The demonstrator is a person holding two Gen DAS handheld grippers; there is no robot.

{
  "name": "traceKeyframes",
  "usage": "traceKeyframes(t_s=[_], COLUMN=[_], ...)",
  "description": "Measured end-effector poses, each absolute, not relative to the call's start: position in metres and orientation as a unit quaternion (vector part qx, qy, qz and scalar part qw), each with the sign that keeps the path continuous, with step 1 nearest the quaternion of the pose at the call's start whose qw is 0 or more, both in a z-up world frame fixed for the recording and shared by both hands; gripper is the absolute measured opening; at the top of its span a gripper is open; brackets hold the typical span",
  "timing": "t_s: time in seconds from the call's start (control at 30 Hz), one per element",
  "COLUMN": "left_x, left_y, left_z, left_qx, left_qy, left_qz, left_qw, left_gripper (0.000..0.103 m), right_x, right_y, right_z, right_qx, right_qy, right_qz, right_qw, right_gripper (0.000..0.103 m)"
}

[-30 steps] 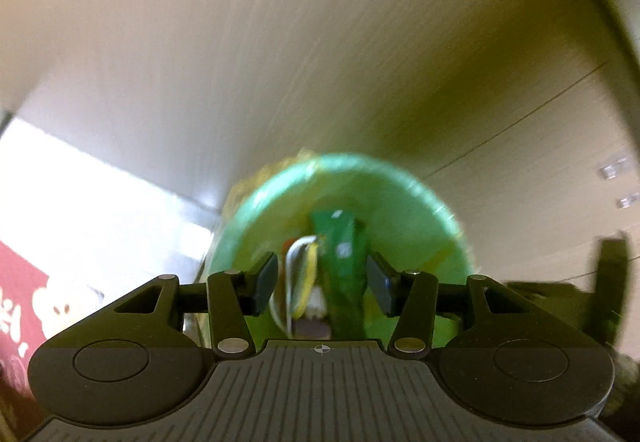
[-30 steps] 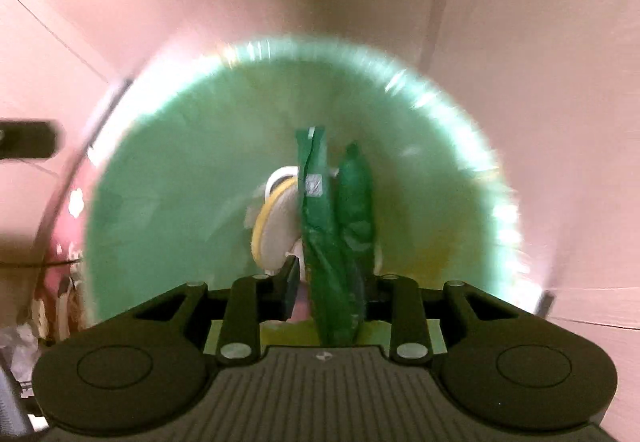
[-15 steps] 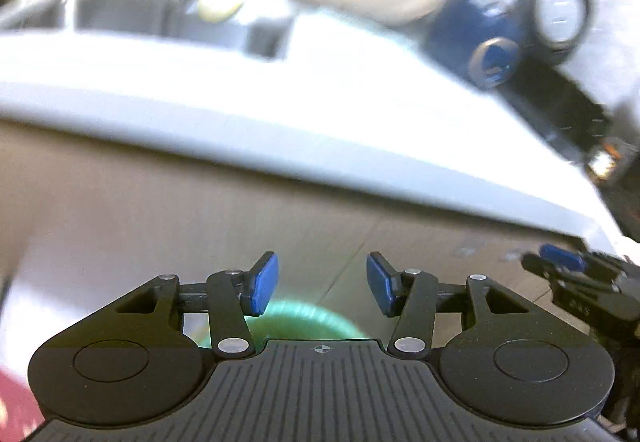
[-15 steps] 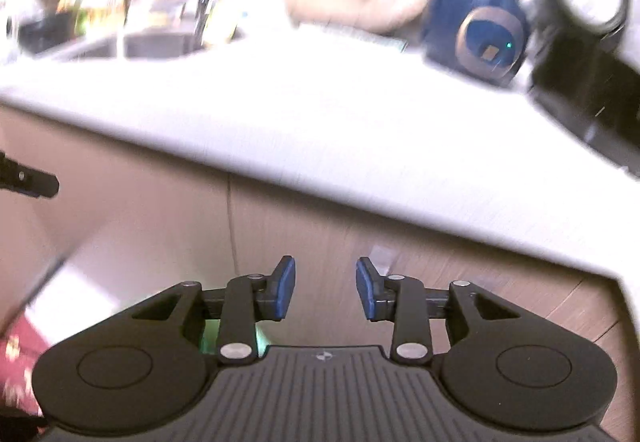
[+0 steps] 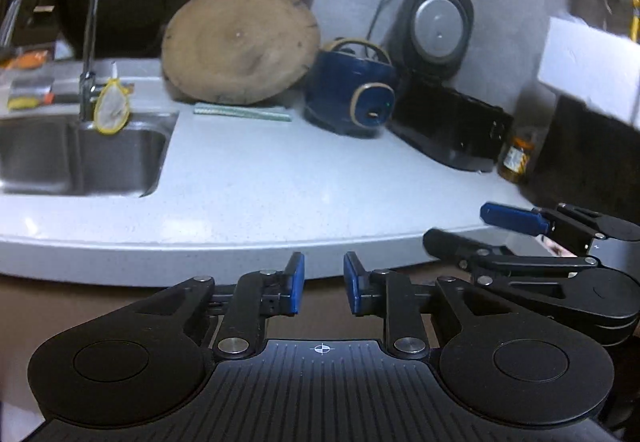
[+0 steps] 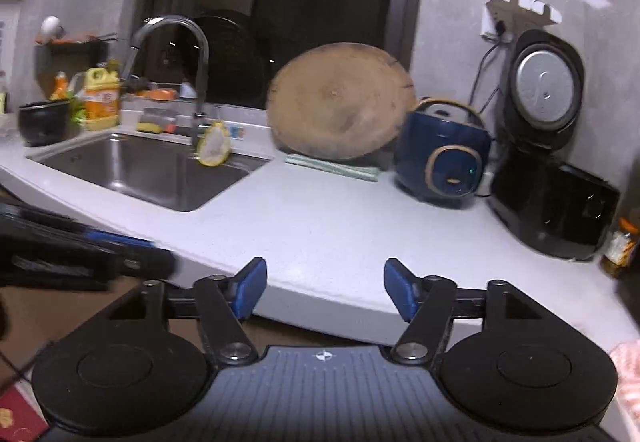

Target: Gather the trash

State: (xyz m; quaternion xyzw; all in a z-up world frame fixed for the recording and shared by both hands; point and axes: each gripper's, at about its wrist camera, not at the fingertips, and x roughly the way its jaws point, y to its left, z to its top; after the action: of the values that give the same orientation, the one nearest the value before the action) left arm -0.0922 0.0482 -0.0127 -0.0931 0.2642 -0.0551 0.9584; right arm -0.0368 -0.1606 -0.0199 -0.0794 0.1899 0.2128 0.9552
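Left view: your left hand-held gripper [image 5: 323, 288] is closing on nothing, hanging just off the table's [image 5: 280, 178] front edge. No trash shows on the bare top, which leaves you open room.

Right view: your right hand-held gripper [image 6: 325, 292] is opening, empty. The only likely candidate is the mesh bag [image 6: 214, 149] at the sink [image 6: 152, 172] rim; it looks light and floppy, so pinch its yellow edge.

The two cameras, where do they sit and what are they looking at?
Left wrist: sits on the left hand-held gripper, facing the white countertop and steel sink; its closing, empty jaws show, with the right hand-held gripper at right.
Right wrist: sits on the right hand-held gripper, facing the same counter; opening, empty jaws show, the left hand-held gripper at left.
Both share the round wooden board and blue rice cooker.
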Motion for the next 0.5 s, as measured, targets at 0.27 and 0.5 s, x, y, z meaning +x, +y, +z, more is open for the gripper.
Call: traceKeyframes(t_s=[0.27, 0.5], left_x=[-0.100, -0.108], left_y=[0.039, 0.021], left_z=[-0.012, -0.021], left_qx=[-0.083, -0.040], left_qy=[0.216, 0.217], left_qz=[-0.057, 0.013], left_qw=[0.971, 0.975], left_gripper=[0.017, 0.017], right_x=[-0.027, -0.039], right_y=[-0.171, -0.169], right_z=[-0.026, -0.038], right_qx=[-0.006, 0.022], right_qy=[0.228, 0.228], right_qz=[0.210, 0.228], right_qw=[0.951, 0.946], right_gripper=[0.067, 0.067])
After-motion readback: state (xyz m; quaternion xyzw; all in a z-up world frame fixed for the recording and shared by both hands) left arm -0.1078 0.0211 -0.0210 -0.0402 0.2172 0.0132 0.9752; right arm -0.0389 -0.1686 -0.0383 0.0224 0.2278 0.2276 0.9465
